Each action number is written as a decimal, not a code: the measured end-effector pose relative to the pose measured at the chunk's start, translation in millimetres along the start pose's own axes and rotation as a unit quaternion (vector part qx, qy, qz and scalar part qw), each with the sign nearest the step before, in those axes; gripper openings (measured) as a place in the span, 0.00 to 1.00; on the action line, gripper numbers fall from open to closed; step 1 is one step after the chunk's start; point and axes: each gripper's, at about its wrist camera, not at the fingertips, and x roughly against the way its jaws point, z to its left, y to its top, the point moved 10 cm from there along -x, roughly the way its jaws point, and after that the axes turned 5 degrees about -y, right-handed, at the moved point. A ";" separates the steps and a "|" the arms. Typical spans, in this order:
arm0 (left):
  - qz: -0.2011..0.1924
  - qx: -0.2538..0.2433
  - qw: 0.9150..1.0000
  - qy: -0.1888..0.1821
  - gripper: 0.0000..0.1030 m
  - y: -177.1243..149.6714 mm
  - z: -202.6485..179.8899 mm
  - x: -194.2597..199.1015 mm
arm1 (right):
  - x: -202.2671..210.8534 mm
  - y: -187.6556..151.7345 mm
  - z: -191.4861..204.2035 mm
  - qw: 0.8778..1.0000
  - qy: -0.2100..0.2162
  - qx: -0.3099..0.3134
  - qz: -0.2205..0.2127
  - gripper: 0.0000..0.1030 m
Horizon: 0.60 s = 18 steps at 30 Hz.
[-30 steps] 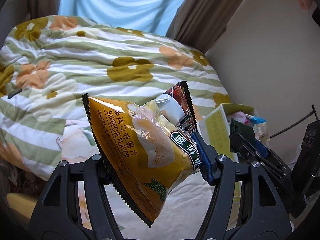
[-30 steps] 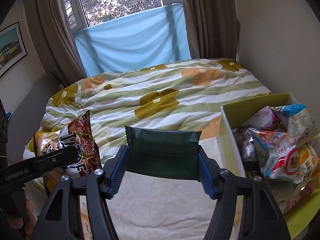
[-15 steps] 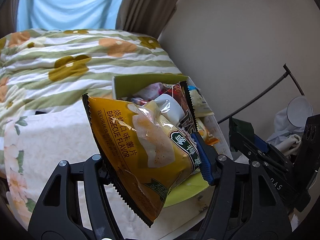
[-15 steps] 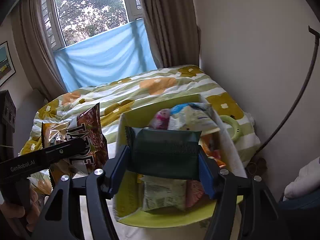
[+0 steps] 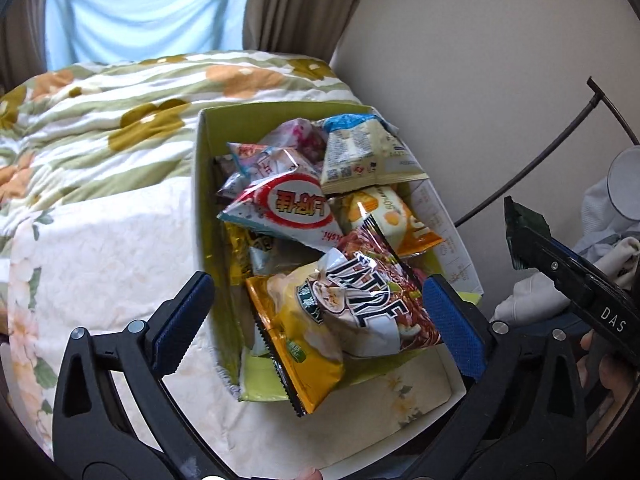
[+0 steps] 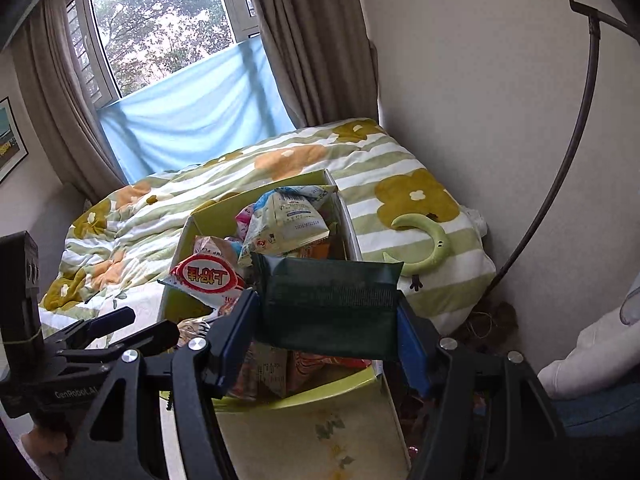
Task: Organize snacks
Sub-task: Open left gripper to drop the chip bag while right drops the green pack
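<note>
A yellow-green box (image 5: pixel 203 184) full of snack packets sits on the bed. My left gripper (image 5: pixel 316 284) hovers over its near end with its jaws opening wide. Between them a yellow barbecue chip bag (image 5: pixel 304 344) and a red-brown bag (image 5: pixel 380 304) lie on the pile, free of both pads. My right gripper (image 6: pixel 326 304) is shut on a dark green packet (image 6: pixel 328 300), held above the box (image 6: pixel 216 216). In the left wrist view that packet (image 5: pixel 520 216) shows at the far right. In the right wrist view the left gripper (image 6: pixel 140 326) shows at the lower left.
A green-striped flowered quilt (image 5: pixel 120 120) covers the bed behind and left of the box. A wall (image 5: pixel 480 80) and a thin black curved rod (image 6: pixel 568 152) stand close on the right. A green moon-shaped cushion (image 6: pixel 424 248) lies right of the box. White cloth (image 5: pixel 600 248) is piled beside the bed.
Both grippers swung from over the quilt to over the box. The left jaws opened and the two chip bags dropped onto the pile. The right still grips its green packet.
</note>
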 end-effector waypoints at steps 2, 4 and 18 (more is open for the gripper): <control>-0.007 0.015 1.000 0.011 1.00 -0.7 15.5 10.3 | -1.8 -1.5 4.3 1.000 0.011 0.003 0.002 0.59; -0.012 0.030 0.999 0.016 0.99 -1.6 29.6 19.8 | -3.0 -2.3 10.9 1.000 0.023 0.006 0.005 0.59; -0.027 0.098 0.992 0.073 0.99 -30.9 78.7 68.2 | -37.9 9.8 101.3 0.988 0.131 0.073 0.039 0.58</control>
